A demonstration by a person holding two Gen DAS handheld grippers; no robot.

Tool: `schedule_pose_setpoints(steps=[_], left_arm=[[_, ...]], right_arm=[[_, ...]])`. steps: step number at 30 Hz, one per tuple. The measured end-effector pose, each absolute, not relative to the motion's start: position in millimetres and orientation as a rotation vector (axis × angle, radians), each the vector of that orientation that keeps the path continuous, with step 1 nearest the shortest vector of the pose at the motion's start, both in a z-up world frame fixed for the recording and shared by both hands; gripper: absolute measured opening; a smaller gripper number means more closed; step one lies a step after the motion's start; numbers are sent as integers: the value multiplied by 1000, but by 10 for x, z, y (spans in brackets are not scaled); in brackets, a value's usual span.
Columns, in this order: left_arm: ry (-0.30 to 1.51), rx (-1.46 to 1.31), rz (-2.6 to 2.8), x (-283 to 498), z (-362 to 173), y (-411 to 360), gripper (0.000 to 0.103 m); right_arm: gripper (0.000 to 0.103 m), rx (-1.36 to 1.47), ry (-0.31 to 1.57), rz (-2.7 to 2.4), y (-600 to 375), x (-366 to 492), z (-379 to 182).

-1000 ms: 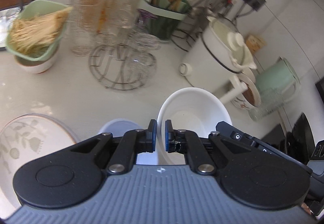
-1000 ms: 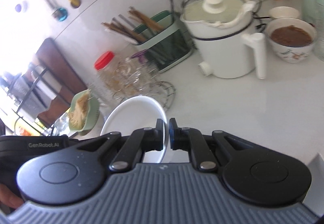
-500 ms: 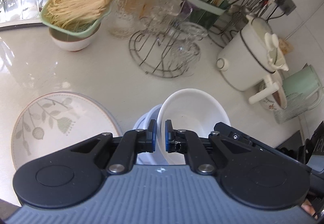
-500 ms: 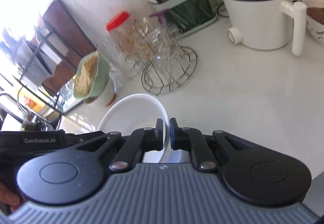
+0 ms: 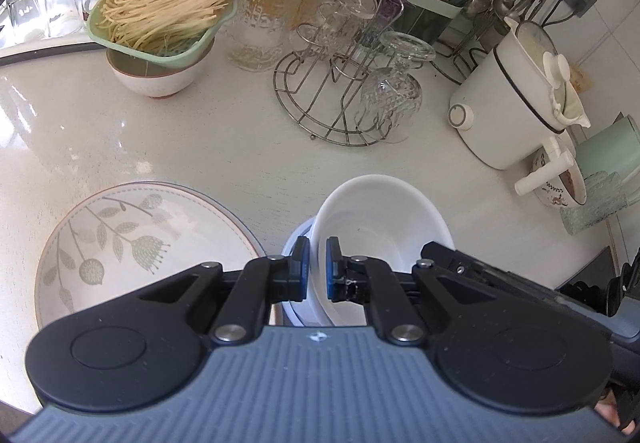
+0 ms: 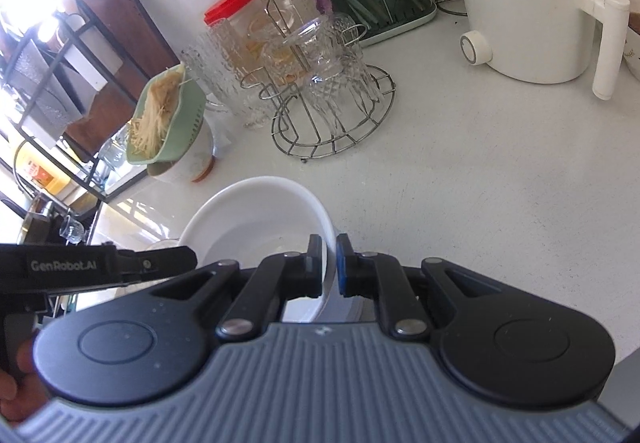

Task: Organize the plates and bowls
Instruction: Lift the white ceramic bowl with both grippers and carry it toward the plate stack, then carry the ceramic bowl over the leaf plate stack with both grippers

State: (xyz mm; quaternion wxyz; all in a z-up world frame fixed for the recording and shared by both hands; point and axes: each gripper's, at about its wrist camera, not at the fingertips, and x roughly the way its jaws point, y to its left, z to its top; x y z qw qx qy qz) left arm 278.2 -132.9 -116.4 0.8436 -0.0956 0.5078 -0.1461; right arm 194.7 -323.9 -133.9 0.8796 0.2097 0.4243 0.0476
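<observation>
Held from two sides: white bowl [image 5: 376, 219] pinched at its left rim by left gripper [image 5: 314, 269], at its right rim by right gripper [image 6: 329, 265], both nearly closed with only the thin wall between the pads. Carried tilted, just above a pale blue bowl [image 5: 292, 247] on the bench [image 5: 240, 147], with the leaf-patterned plate [image 5: 132, 243] just beside on the left. Seemingly in hand: nesting the white bowl into the blue one. To do well: level the bowl first, centre it over the blue rim, lower both grippers at equal speed, release only after contact. Cannot tell from either view whether the two bowls already touched. Risk of a slip if one side opened early. Wire glass rack [image 5: 340, 99] and white electric pot [image 5: 508, 111] well apart, no obstacle.
</observation>
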Motion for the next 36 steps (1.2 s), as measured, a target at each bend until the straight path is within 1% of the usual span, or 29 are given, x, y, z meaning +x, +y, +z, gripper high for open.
schedule_pose_setpoints(steps=[3, 4, 5, 6, 8, 10, 14, 22, 28, 34, 36], left_arm=[[1082, -212, -310, 2808, -1174, -1297, 9], [1085, -217, -314, 2816, -1173, -1287, 11], [1085, -220, -316, 2823, -1170, -1275, 19], [1079, -222, -314, 2828, -1166, -1261, 28], [1074, -197, -293, 2850, -1163, -1258, 35], [1078, -199, -289, 2892, -1175, -1245, 36], [1092, -220, -295, 2980, -1221, -1234, 37], [1110, -195, -322, 3140, -1259, -1371, 38], [1120, -166, -342, 3208, -1272, -1501, 38], [1136, -150, -348, 3228, -1316, -1544, 38], [1138, -140, -360, 3220, -1328, -1565, 38]], right_arm=[[12, 429, 866, 101, -3240, 1952, -1307], [12, 419, 858, 93, -3237, 1962, -1291], [14, 416, 848, 84, -3246, 1968, -1276], [17, 420, 838, 78, -3265, 1976, -1264], [37, 434, 818, 69, -3304, 1991, -1246], [41, 443, 806, 62, -3338, 2008, -1254], [41, 463, 850, 56, -3388, 2092, -1346], [40, 561, 1003, 88, -3411, 2212, -1681], [37, 601, 1082, 130, -3360, 2237, -1871], [19, 568, 1126, 113, -3286, 2241, -1956], [17, 573, 1120, 104, -3306, 2226, -1956]])
